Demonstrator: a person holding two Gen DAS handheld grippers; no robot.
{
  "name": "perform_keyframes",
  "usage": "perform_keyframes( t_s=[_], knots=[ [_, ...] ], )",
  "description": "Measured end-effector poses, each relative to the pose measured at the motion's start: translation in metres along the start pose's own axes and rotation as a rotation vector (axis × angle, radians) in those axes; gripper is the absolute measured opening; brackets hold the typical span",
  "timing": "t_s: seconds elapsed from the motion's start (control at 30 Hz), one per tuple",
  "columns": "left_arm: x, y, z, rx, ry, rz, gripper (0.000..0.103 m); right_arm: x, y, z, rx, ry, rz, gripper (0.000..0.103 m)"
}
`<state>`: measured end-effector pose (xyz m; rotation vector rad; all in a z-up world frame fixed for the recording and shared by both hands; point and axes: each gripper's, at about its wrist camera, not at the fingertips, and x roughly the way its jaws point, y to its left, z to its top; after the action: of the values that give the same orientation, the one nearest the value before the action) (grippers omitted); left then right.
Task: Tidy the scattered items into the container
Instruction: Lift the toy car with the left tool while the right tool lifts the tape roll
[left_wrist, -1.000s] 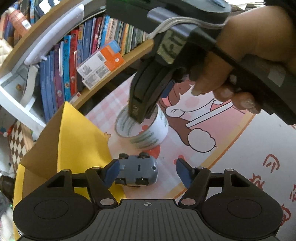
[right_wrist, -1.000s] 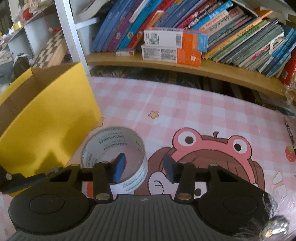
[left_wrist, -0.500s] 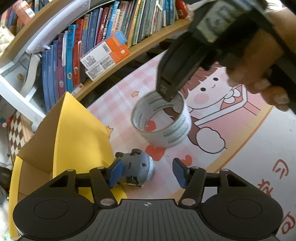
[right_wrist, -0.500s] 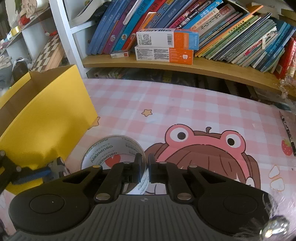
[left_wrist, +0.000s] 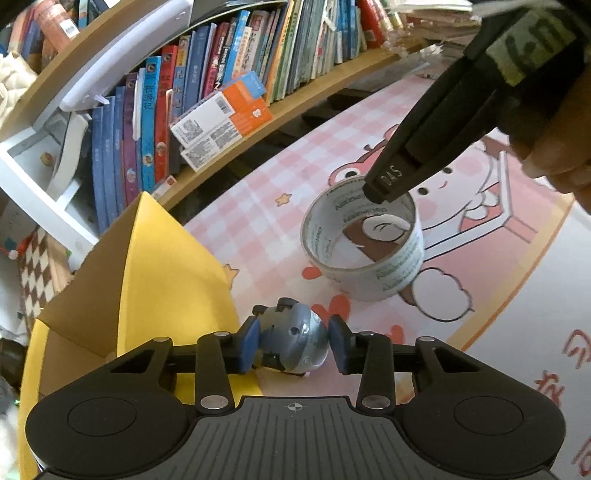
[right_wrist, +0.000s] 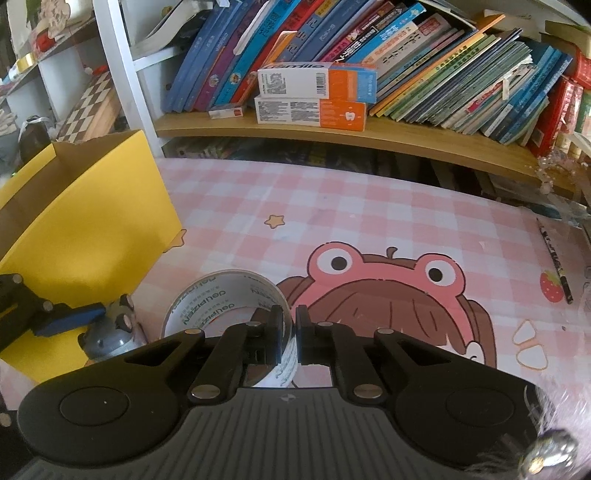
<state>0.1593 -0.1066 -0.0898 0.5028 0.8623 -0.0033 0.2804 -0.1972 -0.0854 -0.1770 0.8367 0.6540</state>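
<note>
Books (right_wrist: 443, 74) are filling the shelf behind a pink checked mat (right_wrist: 369, 221) with a frog picture. On the mat, the tape roll (left_wrist: 364, 243) is standing on its flat side, and the right gripper (right_wrist: 296, 334) is pinching its wall, one finger inside and one outside. Near the roll, the small grey toy car (left_wrist: 295, 341) is sitting between the blue pads of the left gripper (left_wrist: 293, 341), which is closing in on it and seems to be touching it. Just beside the car, the yellow box (left_wrist: 147, 266) is standing open.
</note>
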Motion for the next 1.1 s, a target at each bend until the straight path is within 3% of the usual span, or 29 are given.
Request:
perform_keyframes(
  t_s=[0.4, 1.1],
  knots=[
    [-0.025, -0.004, 0.002, -0.024, -0.044, -0.128, 0.033, -0.018, -0.003, -0.013, 0.015, 0.001, -0.025, 0.007],
    [-0.077, -0.015, -0.011, -0.002, -0.133, -0.209, 0.032, -0.066, 0.007, -0.046, 0.042, -0.014, -0.093, 0.007]
  ],
)
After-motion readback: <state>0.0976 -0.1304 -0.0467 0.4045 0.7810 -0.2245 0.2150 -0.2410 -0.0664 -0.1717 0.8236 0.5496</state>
